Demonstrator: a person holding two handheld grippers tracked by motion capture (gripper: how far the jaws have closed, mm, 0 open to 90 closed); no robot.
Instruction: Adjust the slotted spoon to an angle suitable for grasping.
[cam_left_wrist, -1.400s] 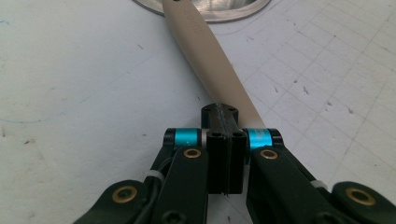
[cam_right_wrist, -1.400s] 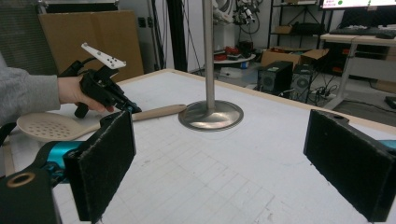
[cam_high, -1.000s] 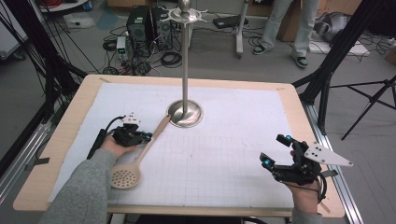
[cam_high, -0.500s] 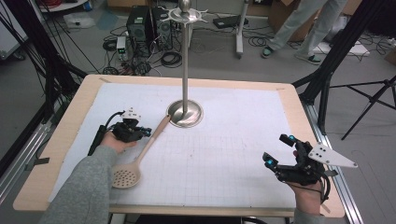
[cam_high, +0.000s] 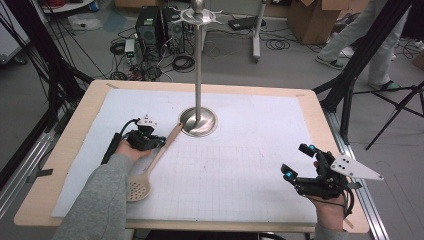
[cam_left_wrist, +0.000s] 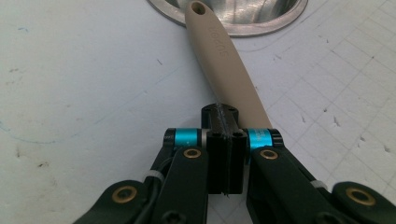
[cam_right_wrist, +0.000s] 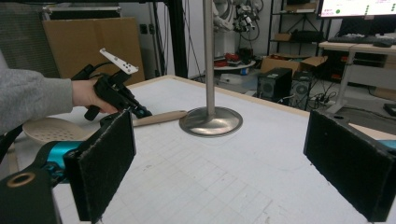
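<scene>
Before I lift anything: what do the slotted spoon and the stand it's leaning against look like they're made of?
The slotted spoon looks like matte beige plastic or nylon: uniform colour, no grain, a moulded hanging hole and embossed lettering on the handle. It could be silicone-coated; hard to tell. The stand looks like polished metal, probably stainless steel: its round base mirrors its surroundings and the pole is bright silver.

Wooden table (cam_high: 320, 125), white grid mat (cam_high: 240, 165), slotted spoon (cam_high: 150, 170), metal stand base (cam_high: 198, 122)

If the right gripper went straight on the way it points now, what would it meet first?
Probably the metal stand: its base sits almost centred between the open right gripper fingers, with bare table before it. Depth is hard to judge; the slotted spoon lies to the left.
</scene>
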